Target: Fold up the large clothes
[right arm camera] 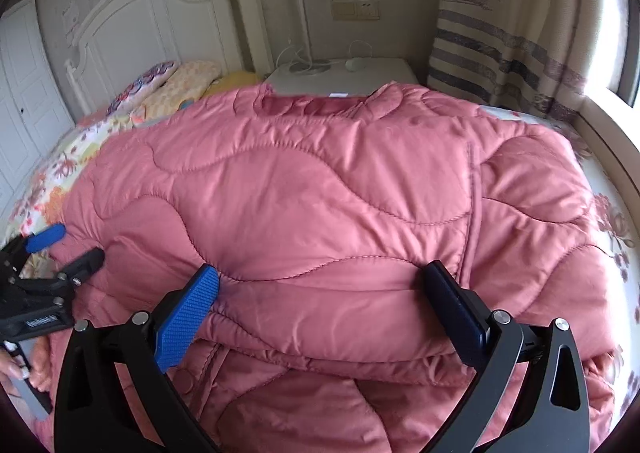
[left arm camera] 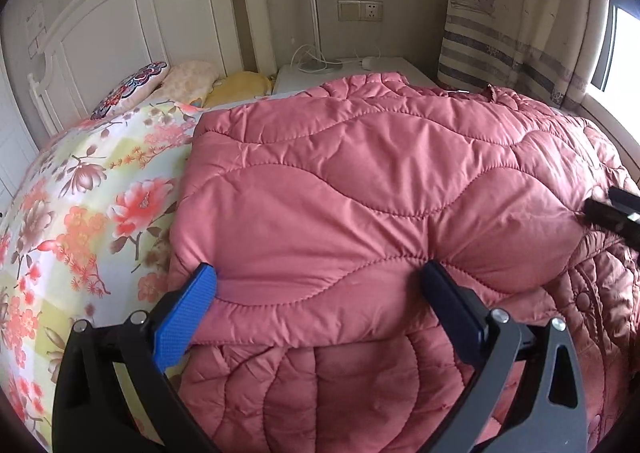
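A bed covered by a floral bedsheet (left arm camera: 80, 189) printed with orange and pink blossoms. At the head end stands a white headboard (left arm camera: 132, 25) with a turned post. Three pillows lie along the head edge: a patterned pillow (left arm camera: 132, 87), a pale peach pillow (left arm camera: 192, 79) and a yellow pillow (left arm camera: 240, 87). Beside the bed's head corner sits a white nightstand (right arm camera: 360, 71) carrying a slim lamp (left arm camera: 314, 13) and a white cable. A wall socket (left arm camera: 360, 10) is above it. A striped curtain (left arm camera: 516, 21) with sailboat prints hangs by the window.
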Demonstrator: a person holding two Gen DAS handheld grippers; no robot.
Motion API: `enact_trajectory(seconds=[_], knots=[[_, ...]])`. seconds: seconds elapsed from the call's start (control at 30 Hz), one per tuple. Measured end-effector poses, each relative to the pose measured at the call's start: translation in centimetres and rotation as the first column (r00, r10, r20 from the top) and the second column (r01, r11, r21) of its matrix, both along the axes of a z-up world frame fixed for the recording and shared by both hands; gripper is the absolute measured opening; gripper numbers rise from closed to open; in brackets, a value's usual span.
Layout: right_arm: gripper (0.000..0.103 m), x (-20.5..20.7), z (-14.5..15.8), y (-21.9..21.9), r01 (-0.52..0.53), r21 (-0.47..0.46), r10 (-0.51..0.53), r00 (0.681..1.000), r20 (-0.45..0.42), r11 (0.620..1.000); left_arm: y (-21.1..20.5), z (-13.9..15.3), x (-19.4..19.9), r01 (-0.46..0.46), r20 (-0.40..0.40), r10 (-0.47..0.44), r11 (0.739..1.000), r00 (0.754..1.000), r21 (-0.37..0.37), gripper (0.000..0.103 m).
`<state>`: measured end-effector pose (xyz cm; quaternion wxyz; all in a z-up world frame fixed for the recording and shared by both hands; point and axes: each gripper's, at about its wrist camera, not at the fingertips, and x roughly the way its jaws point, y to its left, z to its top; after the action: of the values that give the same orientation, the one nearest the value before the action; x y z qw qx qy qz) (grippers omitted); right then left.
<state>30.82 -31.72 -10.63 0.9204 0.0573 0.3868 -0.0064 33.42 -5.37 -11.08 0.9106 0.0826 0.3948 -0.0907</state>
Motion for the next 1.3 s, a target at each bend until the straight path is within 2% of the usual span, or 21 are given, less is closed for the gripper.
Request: enact_trajectory(seconds=[0.07,0.13,0.2,0.33,0.4,0.5,0.57,0.67,0.77,0.87,0.93,1.0,1.07,1.3], knots=[[0.098,-0.8,0.9,-0.8,0.054,0.004,-0.054,0.998,0.032,0.999,0.0,0.0,0.1,-0.001,0.000,0.001,1.000,1.000,-0.001,0.101],[0.098,-0.5,1.1,-1.6,0.104,-0.022,-0.103,0.994,0.020,0.994,0.0,0.0,0.1,-0.001,0.000,0.001,1.000,1.000,0.006,0.101],[0.098,0.8,1.5,-2.4,0.138,-0.049,-0.139,0.990,-0.004,0.989,0.0,0.0,0.1,-0.002,0.001,0.002,1.000,1.000,0.010,0.101],[0.098,4.1,2.5,-3.4,0.147,-0.029,-0.148,0.989,-0.013,0.989,0.0,0.0,0.1,-0.002,-0.001,0.002,1.000,1.000,0.003,0.101],[0.098,5.9,1.9,-3.1,0.118,-0.032,-0.119,0.992,-0.044,0.993,0.0,0.0,0.1,-0.003,-0.001,0.003,1.000,1.000,0.003,0.101],[0.099,7.9,-1.0,-2.6,0.086,-0.101,-0.097,0.988,-0.116,0.991,0.0,0.0,0.1,-0.004,-0.001,0.004,1.000,1.000,-0.002,0.101],[0.099,7.6,-1.7,-2.7,0.084,-0.086,-0.090,0.993,-0.074,0.993,0.1,0.0,0.1,-0.003,-0.002,0.003,1.000,1.000,-0.002,0.101],[0.099,7.1,-1.5,-3.3,0.093,-0.048,-0.096,0.992,-0.084,0.995,0.0,0.0,0.1,-0.004,-0.002,0.004,1.000,1.000,0.000,0.101],[0.098,5.0,0.1,-3.3,0.136,-0.032,-0.138,0.987,-0.079,0.990,0.0,0.0,0.1,-0.004,-0.002,0.004,1.000,1.000,-0.001,0.101],[0.098,1.9,1.5,-2.9,0.110,-0.028,-0.111,0.994,-0.023,0.994,0.0,0.0,0.1,-0.004,-0.002,0.004,1.000,1.000,0.001,0.101],[0.098,0.9,1.2,-2.3,0.089,-0.052,-0.090,0.996,-0.029,0.995,0.0,0.0,0.1,-0.004,-0.002,0.004,1.000,1.000,0.000,0.101],[0.098,0.4,-0.4,-1.8,0.057,-0.091,-0.063,0.996,-0.070,0.994,0.0,0.0,0.1,-0.003,-0.001,0.003,1.000,1.000,0.000,0.101],[0.099,0.2,-1.7,-2.2,0.048,-0.061,-0.053,0.996,-0.068,0.997,0.0,0.0,0.1,-0.004,-0.001,0.004,1.000,1.000,-0.001,0.101],[0.099,0.3,-1.4,-2.7,0.053,-0.040,-0.056,0.996,-0.076,0.998,0.0,-0.1,0.1,-0.005,-0.001,0.005,1.000,1.000,-0.001,0.101]])
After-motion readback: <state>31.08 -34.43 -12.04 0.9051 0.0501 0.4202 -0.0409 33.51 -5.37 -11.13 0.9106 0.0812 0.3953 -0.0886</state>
